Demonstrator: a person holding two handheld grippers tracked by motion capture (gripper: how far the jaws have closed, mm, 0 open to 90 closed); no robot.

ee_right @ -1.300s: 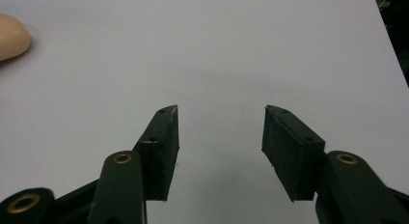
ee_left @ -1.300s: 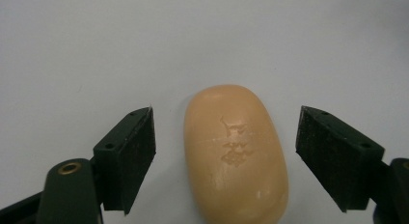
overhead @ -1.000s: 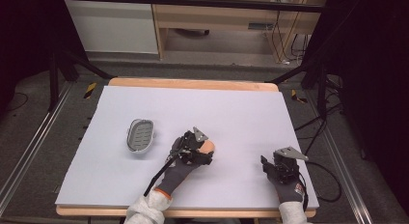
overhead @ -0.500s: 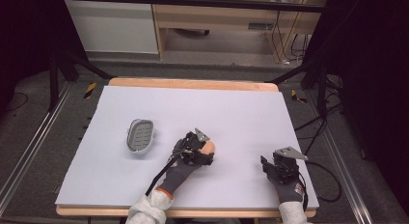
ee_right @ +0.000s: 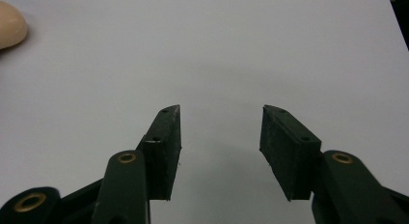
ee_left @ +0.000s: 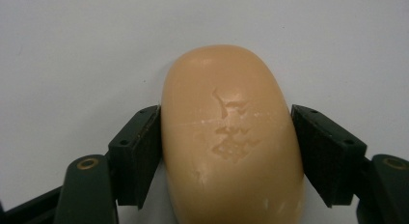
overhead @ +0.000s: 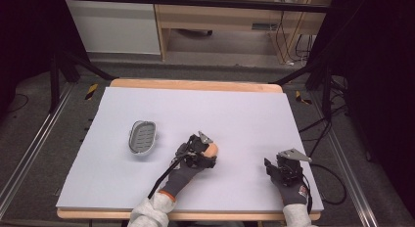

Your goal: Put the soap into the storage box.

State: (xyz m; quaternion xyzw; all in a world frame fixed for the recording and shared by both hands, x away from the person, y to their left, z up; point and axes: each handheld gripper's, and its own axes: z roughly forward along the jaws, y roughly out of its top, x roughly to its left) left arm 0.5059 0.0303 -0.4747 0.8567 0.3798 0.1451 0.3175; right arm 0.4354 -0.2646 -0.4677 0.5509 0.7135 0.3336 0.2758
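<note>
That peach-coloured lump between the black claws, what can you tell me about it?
It looks like a bar of soap: a smooth, rounded oval, peach-orange, waxy, with a worn stamped mark on top and a few small scuffs. It lies flat on the pale table cover, near the middle of its front half, right of a grey soap dish. The left gripper has its two black pads against the bar's long sides.
</note>
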